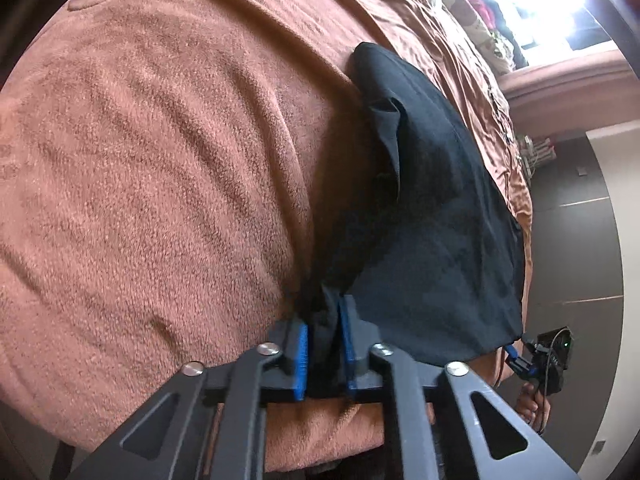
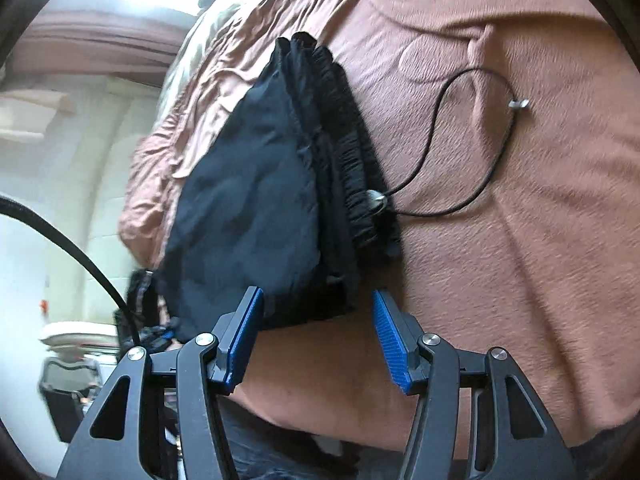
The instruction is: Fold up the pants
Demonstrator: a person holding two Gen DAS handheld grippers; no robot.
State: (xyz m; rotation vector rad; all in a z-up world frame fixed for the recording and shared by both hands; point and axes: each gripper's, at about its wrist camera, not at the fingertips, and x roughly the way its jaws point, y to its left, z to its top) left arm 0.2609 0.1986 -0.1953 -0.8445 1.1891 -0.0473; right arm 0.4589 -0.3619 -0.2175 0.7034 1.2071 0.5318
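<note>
One bed (image 1: 152, 152), covered by one brown fleece blanket (image 2: 520, 240), carried everything else. Its near edge ran under both grippers; its far edge met a bright window (glare hid the detail there).

One pair of black pants (image 1: 432, 208), already folded into a compact bundle, lay on the blanket close to the bed's near edge. In the left wrist view its long axis ran from the near edge away toward the far edge, narrowing as it went. In the right wrist view the gathered elastic waistband (image 2: 352, 152) formed the bundle's right side, running the same way.

One black drawstring cord (image 2: 452, 128) trailed from the waistband across the blanket to the right, looping, with two metal tips, one at the waistband and one at the loose end.

Two hand-held grippers, each with blue pads. The left gripper (image 1: 324, 348) was clenched on a bunched near corner of the pants, cloth pinched between its pads. The right gripper (image 2: 318, 340) stood released, jaws apart, the pants' near edge just ahead of and between its fingertips, touching neither pad clearly (the left pad overlapped the cloth in view).
</note>
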